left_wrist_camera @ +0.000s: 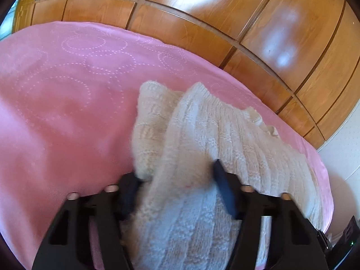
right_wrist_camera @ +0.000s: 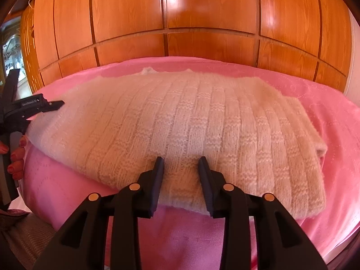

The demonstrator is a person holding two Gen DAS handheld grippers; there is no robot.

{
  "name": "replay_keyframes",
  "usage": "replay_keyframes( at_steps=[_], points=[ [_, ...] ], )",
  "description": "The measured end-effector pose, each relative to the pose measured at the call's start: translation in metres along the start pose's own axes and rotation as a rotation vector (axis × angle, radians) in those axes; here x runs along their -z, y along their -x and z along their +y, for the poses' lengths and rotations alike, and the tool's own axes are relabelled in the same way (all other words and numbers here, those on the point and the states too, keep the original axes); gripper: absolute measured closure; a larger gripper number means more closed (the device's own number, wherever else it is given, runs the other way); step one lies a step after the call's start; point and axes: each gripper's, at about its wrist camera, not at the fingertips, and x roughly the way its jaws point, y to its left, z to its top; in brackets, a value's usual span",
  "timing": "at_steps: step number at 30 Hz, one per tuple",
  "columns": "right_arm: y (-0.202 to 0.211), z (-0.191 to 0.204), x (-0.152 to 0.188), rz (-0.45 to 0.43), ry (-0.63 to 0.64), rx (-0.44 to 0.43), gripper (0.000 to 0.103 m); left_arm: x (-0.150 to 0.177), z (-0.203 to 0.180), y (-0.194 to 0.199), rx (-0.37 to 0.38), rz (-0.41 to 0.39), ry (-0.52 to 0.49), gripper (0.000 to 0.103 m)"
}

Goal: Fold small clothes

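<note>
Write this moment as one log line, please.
left gripper: shut on sweater, lifting a part | right gripper: open at near edge | bedspread: pink

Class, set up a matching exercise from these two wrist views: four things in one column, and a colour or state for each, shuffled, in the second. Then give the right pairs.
Column 1
1. left tongs
2. right tongs
3. bedspread
4. wardrobe doors

Column 2
A. glossy orange-brown wood
B. pink with dotted circles
C. open, over the near edge of the knitted garment
D. knitted cloth bunched between the fingers, lifted

Pairs: 1-D, 2-C, 3-B, 4-A
</note>
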Motion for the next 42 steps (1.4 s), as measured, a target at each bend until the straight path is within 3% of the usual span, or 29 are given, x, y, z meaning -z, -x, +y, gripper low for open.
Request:
replay_keyframes(
  at_steps=[2,6,8,11,23,39,41,42],
  points=[
    [0.001,0.001,0.001,-0.005,0.001,0.002,0.071,-0.001,0.000,-0.002,0.027,0.024,0.016,0.064],
    [0.003,0.000,0.002,-0.011,-0.012,-0.009,0.070,-0.006,0.007,-0.002,0.081,0.068,0.123,0.071],
    [0.003,0.000,0.002,-0.012,-0.015,-0.011,0.070,-0.010,0.010,0.001,0.115,0.074,0.194,0.073],
    [0.004,-0.001,0.002,-0.013,-0.016,-0.013,0.070,-0.016,0.006,0.010,0.145,0.059,0.221,0.075],
    [0.006,-0.008,0.001,-0.017,-0.041,-0.043,0.069,-0.038,-0.071,0.045,0.347,-0.001,0.077,0.077],
    [0.006,-0.012,0.000,-0.022,-0.073,-0.081,0.067,-0.038,-0.137,0.050,0.462,-0.003,-0.058,0.078],
    [0.009,-0.016,-0.002,-0.016,-0.111,-0.121,0.057,-0.037,-0.145,0.052,0.479,-0.002,-0.074,0.078],
    [0.012,-0.021,-0.004,-0.014,-0.161,-0.166,0.045,-0.037,-0.148,0.053,0.485,0.000,-0.082,0.078]
  ],
)
